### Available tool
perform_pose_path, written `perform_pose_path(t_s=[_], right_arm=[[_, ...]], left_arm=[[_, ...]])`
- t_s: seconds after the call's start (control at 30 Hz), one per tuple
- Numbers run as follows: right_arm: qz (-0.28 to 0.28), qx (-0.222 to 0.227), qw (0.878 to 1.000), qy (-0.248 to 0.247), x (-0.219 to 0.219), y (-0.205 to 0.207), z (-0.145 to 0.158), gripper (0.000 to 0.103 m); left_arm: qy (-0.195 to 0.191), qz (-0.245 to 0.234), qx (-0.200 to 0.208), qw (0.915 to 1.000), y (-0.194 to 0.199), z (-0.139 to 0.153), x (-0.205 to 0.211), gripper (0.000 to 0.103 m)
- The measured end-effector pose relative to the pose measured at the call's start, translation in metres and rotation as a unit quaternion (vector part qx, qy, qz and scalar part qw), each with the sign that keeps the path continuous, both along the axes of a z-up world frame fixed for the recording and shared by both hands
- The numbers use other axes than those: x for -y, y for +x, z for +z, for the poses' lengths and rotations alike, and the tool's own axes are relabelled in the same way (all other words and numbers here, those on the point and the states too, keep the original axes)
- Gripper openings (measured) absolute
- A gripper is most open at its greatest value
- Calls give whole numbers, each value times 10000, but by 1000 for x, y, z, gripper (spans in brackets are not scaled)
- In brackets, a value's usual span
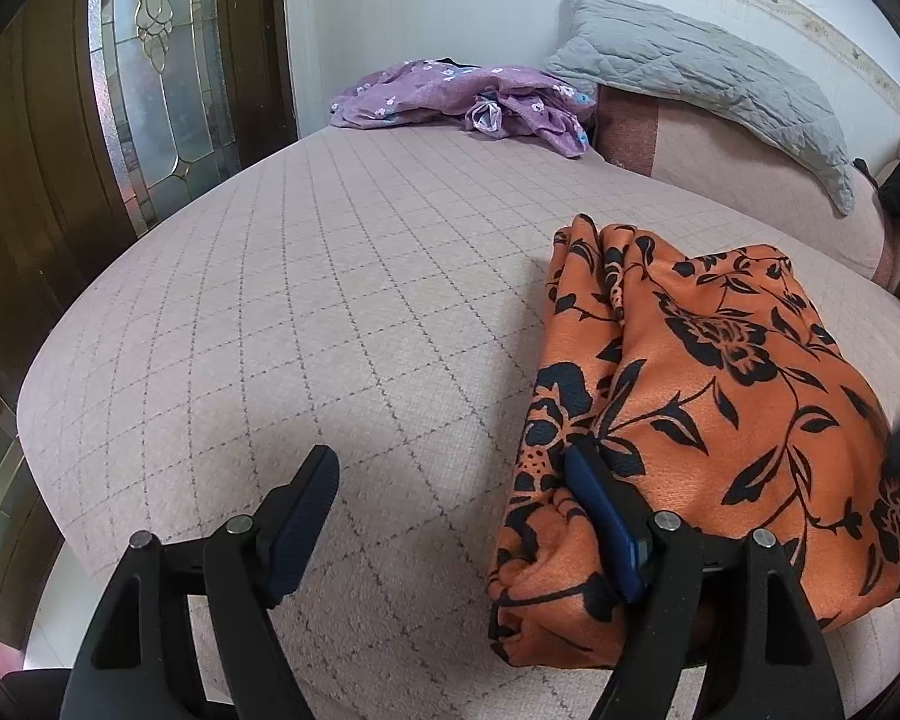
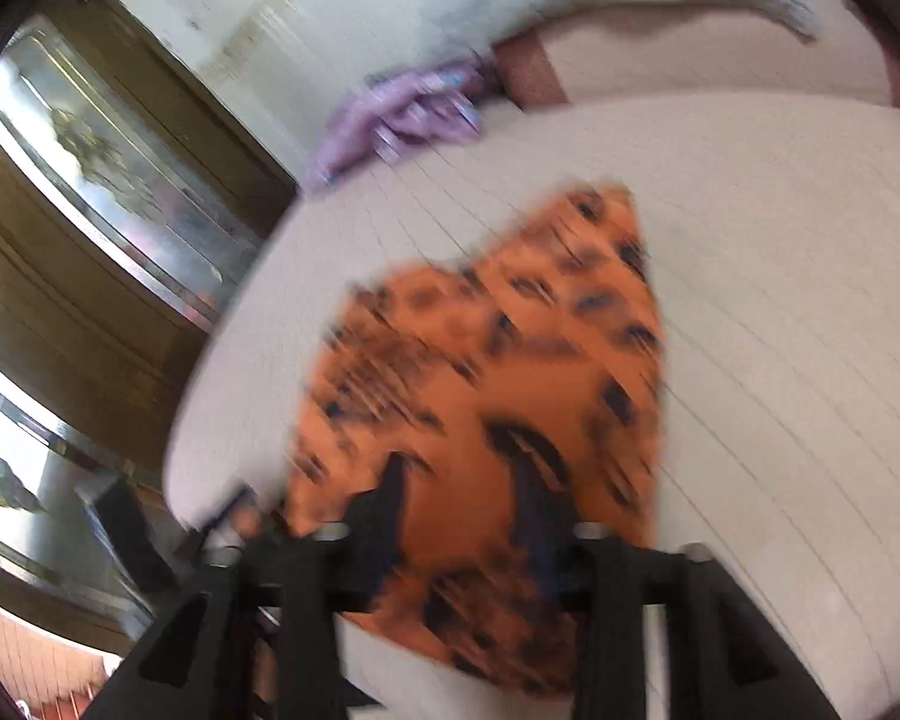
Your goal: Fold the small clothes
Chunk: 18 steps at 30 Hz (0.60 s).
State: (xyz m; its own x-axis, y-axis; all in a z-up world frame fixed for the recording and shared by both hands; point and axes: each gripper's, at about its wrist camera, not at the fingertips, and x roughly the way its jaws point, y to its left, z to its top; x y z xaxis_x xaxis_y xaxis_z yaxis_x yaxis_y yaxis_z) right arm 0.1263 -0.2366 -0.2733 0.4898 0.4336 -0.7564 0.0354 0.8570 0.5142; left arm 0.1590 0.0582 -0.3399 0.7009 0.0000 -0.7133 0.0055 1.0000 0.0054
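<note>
An orange garment with a black flower print (image 1: pixel 708 414) lies folded on the pinkish quilted bed (image 1: pixel 330 300), at the right in the left wrist view. My left gripper (image 1: pixel 450 474) is open; its right finger (image 1: pixel 600 516) rests on the garment's near left edge, its left finger (image 1: pixel 306 510) over bare bed. In the blurred right wrist view the same garment (image 2: pixel 486 372) lies under my right gripper (image 2: pixel 462 480), whose jaws stand apart just above the cloth with nothing between them.
A crumpled purple flowered garment (image 1: pixel 462 96) lies at the far end of the bed, also in the right wrist view (image 2: pixel 402 114). A grey quilted pillow (image 1: pixel 708 78) leans on the headboard at back right. A wooden door with leaded glass (image 1: pixel 150 72) stands left.
</note>
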Motion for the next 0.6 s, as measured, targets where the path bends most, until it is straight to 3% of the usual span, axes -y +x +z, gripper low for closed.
perform_pose_path(t_s=[0.03,0.1,0.2,0.27,0.37,0.5,0.6], right_arm=[[75,-90,9999,22,0,-2,-14,59],[173,321,9992,-130,-5,-17,-26,59],[526,964,9886,-1027,-28,-30,-28,59],[437,1168,9852,-1173,-32,-38,-30,59],[466,1106,9882,-947,-23,-35,-28,59],[238,982,9948,-131,7,-37,-19,58],[-23,1177,9930,-85,19,-43,-8,56]], left_arm=[[64,31,11,10000,0,0,2,82],[130,93,41,9999,-2,-1,4,84],[255,155,111,9995,-3,-1,6,86],[275,135,119,9995,-4,0,6,86],[197,5,53,9998,-4,8,2,86],[73,-80,77,9999,-12,24,-1,86],[257,-150,396,9988,-27,40,9,86]])
